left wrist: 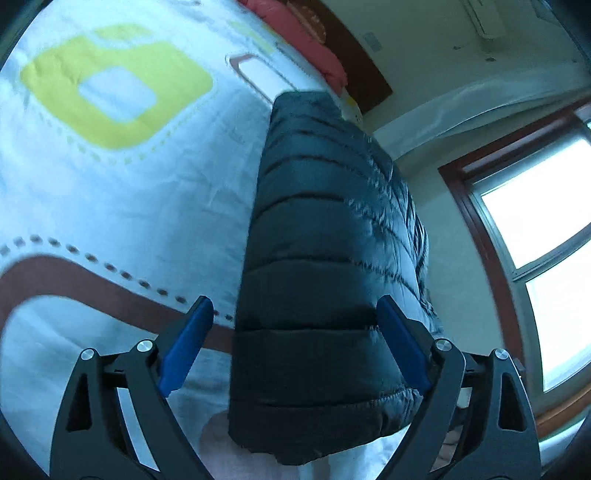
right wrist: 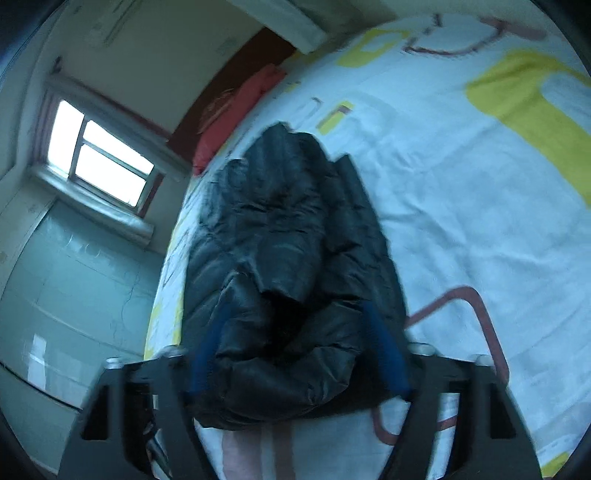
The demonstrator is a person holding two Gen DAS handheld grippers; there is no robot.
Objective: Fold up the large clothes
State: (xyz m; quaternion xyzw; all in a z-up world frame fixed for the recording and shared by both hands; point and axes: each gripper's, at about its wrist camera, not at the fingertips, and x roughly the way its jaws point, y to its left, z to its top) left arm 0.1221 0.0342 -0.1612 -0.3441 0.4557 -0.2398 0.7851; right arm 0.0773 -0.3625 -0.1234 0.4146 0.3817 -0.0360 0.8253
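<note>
1. A black quilted puffer jacket [left wrist: 325,266] lies folded into a long narrow bundle on a bed covered by a white sheet printed with yellow-green and brown shapes [left wrist: 122,199].
2. In the left wrist view the jacket shows smooth horizontal quilting, and its near hem end sits between the two blue pads of the left gripper [left wrist: 295,347].
3. The left gripper's jaws are spread wide. The right-hand blue pad [left wrist: 402,347] lies against the jacket's side; the other pad stands apart from the fabric, over the sheet.
4. In the right wrist view the jacket [right wrist: 284,258] appears rumpled, with a rolled, puffy end nearest the camera. This view is motion-blurred.
5. The right gripper [right wrist: 295,347] straddles that near end. Its jaws are spread, with one blue pad on each side of the bundle. Both pads look to touch the fabric, but the blur prevents confirming a firm pinch.
6. The jacket runs away from both cameras toward the head of the bed, where a red pillow [left wrist: 303,44] lies against a dark brown headboard [left wrist: 354,62].
7. A window with a dark red-brown wooden frame [left wrist: 535,229] is set in the pale wall beside the bed; it also appears in the right wrist view [right wrist: 99,162].
8. A white wall-mounted air-conditioning unit [left wrist: 484,18] is mounted high on the wall.
</note>
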